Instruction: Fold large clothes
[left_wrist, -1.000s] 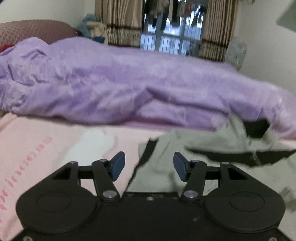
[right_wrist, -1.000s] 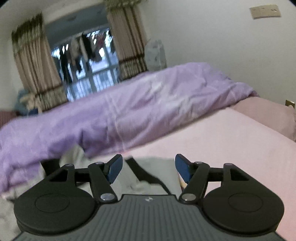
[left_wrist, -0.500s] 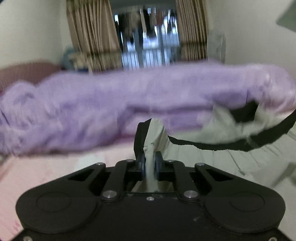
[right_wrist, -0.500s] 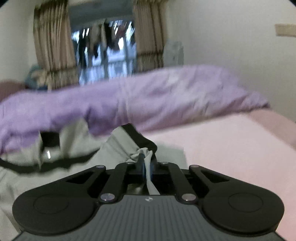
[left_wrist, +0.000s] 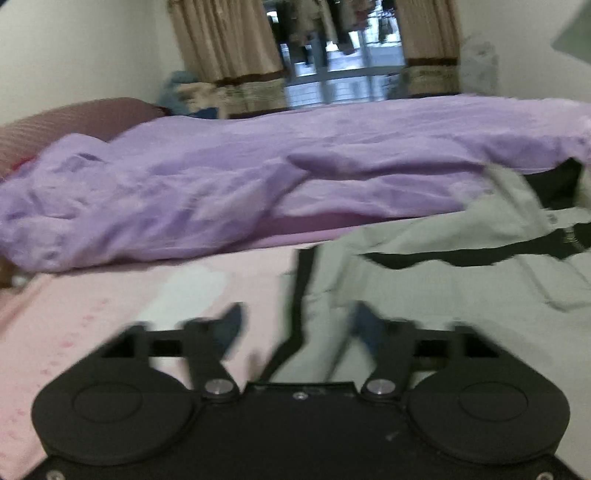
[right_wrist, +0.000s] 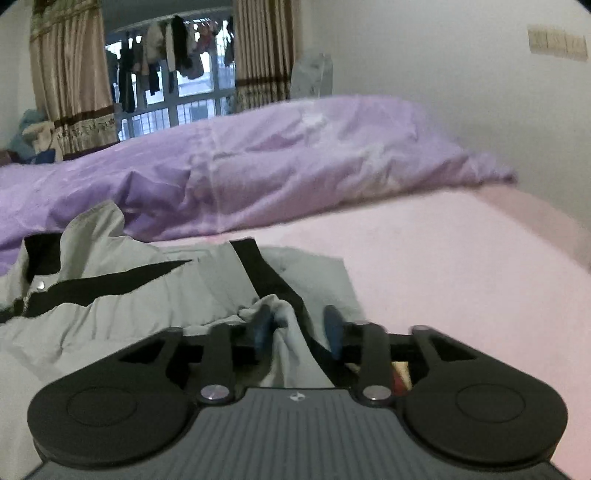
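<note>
Purple duvet (left_wrist: 258, 177), pink sheet (right_wrist: 461, 258), beige curtains (right_wrist: 70, 74)

2 grippers: the left gripper (left_wrist: 297, 325) and the right gripper (right_wrist: 297, 326), both with jaws opening; 1 grey jacket with black bands (right_wrist: 155, 291) near, 1 purple duvet (left_wrist: 229, 177) far, 1 pink sheet (right_wrist: 461, 266), 2 curtains (right_wrist: 70, 74) flanking 1 window (right_wrist: 173, 74), 1 maroon pillow (left_wrist: 62, 122) far left

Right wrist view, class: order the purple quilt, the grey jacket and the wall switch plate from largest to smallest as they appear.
1. Purple quilt
2. Grey jacket, though it lies nearer the camera, so this ranking is unsure
3. Wall switch plate, clearly smallest
</note>
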